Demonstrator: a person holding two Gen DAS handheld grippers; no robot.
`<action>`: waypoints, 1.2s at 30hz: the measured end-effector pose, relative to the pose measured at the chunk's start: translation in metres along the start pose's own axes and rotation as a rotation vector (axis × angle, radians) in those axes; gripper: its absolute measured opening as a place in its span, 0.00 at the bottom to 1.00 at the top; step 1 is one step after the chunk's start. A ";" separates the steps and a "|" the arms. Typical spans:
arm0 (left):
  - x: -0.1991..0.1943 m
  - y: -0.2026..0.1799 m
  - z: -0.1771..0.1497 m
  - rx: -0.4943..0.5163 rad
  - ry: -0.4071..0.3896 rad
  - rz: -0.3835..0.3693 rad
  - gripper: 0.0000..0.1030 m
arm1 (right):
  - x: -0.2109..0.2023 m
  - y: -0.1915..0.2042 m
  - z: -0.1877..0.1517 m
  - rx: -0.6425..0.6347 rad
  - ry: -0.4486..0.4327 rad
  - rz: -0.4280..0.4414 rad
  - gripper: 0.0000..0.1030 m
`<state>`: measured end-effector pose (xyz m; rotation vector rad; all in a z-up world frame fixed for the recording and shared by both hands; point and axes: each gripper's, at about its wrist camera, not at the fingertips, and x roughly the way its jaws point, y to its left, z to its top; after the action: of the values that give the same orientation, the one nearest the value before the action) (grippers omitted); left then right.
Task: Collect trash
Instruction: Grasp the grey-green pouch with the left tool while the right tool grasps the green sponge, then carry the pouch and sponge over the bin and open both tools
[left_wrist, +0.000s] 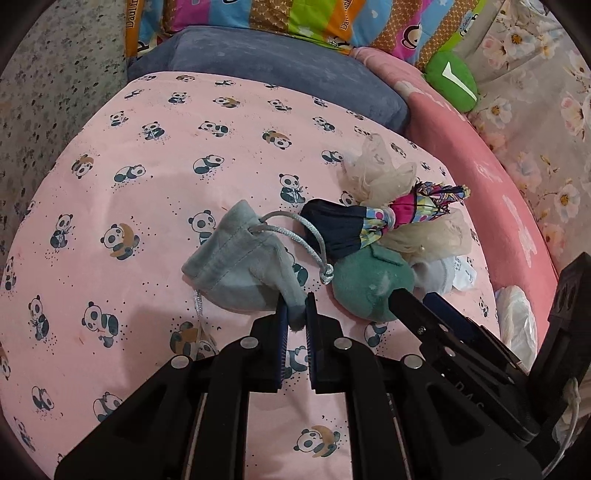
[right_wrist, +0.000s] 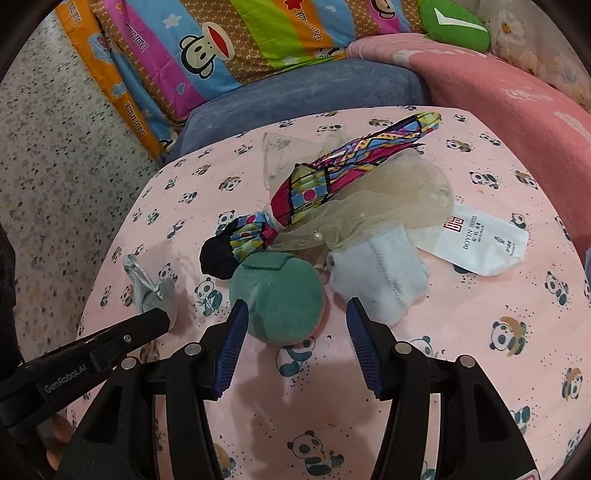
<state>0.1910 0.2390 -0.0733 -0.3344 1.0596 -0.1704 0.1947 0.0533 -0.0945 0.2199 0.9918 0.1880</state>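
Observation:
A grey drawstring pouch (left_wrist: 236, 266) lies on the pink panda cloth (left_wrist: 147, 184). My left gripper (left_wrist: 295, 314) is shut on its lower corner. The pouch also shows in the right wrist view (right_wrist: 149, 288), with the left gripper's finger on it. My right gripper (right_wrist: 295, 325) is open, its jaws on either side of a green plush ball (right_wrist: 277, 295). The ball also shows in the left wrist view (left_wrist: 369, 288). Behind it lie a folded multicoloured umbrella (right_wrist: 332, 177), beige mesh fabric (right_wrist: 388, 199), a pale blue pouch (right_wrist: 380, 273) and a white hotel packet (right_wrist: 484, 243).
A blue cushion (right_wrist: 314, 92), a pink blanket (right_wrist: 517, 96), a striped cartoon quilt (right_wrist: 240, 40) and a green pillow (right_wrist: 454, 26) ring the far side. A white plastic bag (left_wrist: 517, 325) lies at the right edge. Speckled floor (right_wrist: 55, 166) is on the left.

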 end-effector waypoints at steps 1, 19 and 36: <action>0.001 0.000 0.001 0.000 0.000 -0.003 0.08 | 0.004 -0.001 0.001 0.007 0.007 0.004 0.53; -0.007 -0.027 -0.007 0.042 -0.007 -0.016 0.08 | -0.025 -0.005 -0.008 0.022 -0.028 0.070 0.25; -0.027 -0.175 -0.048 0.289 0.002 -0.111 0.08 | -0.157 -0.108 -0.030 0.140 -0.249 -0.071 0.26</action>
<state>0.1398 0.0736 -0.0113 -0.1317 1.0027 -0.4183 0.0911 -0.0883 -0.0128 0.3273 0.7644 0.0244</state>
